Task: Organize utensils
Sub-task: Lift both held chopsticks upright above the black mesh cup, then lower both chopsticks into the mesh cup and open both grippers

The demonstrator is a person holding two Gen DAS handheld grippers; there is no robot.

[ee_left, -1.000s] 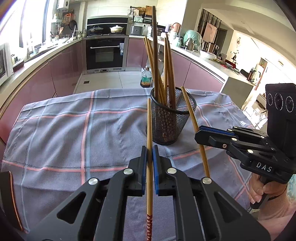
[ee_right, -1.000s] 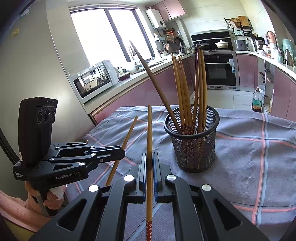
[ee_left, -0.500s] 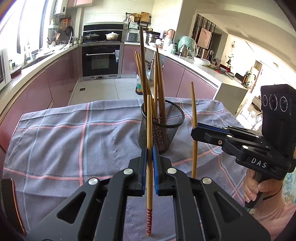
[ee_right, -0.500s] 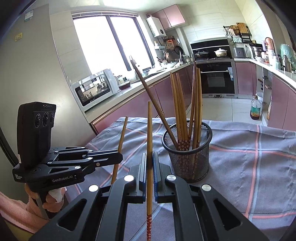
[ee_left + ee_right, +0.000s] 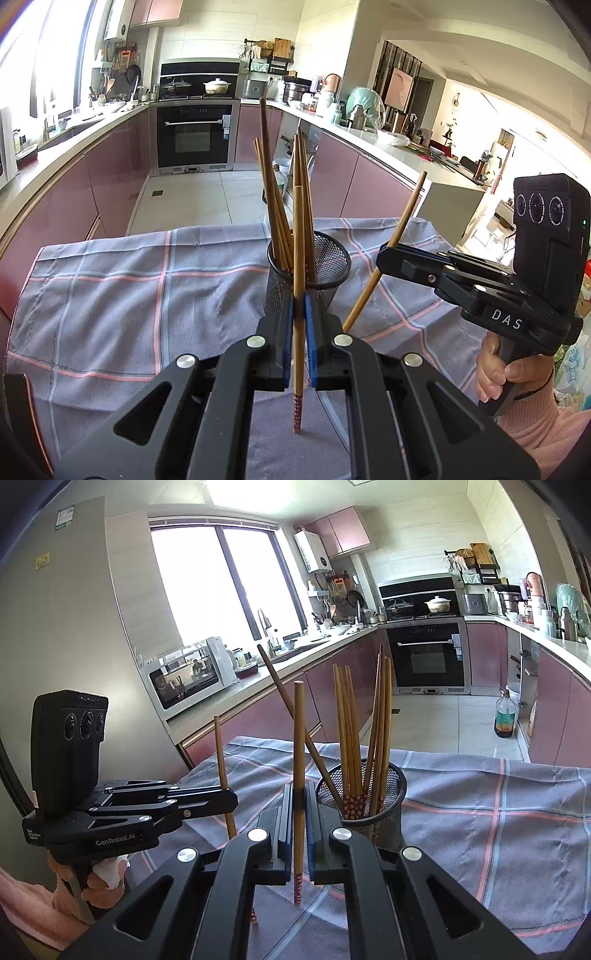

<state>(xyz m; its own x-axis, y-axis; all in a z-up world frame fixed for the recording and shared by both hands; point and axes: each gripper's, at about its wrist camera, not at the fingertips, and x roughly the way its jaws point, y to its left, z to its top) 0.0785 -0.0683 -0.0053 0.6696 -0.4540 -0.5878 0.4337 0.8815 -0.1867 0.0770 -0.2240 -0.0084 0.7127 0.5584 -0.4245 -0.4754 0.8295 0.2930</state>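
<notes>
The left claw (image 5: 299, 332) is clamped on a chopstick (image 5: 298, 258), gripping it below the middle; the stick stands almost upright, its patterned end hanging under the jaws and clear of the cloth (image 5: 110, 295). The right claw (image 5: 299, 812) is likewise closed on a second chopstick (image 5: 299, 757), near vertical in its own view, though from the left camera that same stick leans, top tilted away to the right.

The holder (image 5: 325, 254), a black mesh cup standing on the cloth-covered counter, lies straight ahead of the left claw and just beyond it, so that the held stick overlaps its rim in that view. From the right claw it sits ahead and a little to the right. The left looks the nearer of the two (a judgement from how closely stick and rim line up). Both sticks already run roughly parallel to the bundle (image 5: 354, 738) in the cup, so the coming move seems mostly a matter of lifting each patterned end over the rim and lowering it.

The right view shows the inside of the cup, the patterned ends gathered at its bottom and one dark stick (image 5: 295, 716) slanting left. The left view hides that but shows the right stick's tilt.
</notes>
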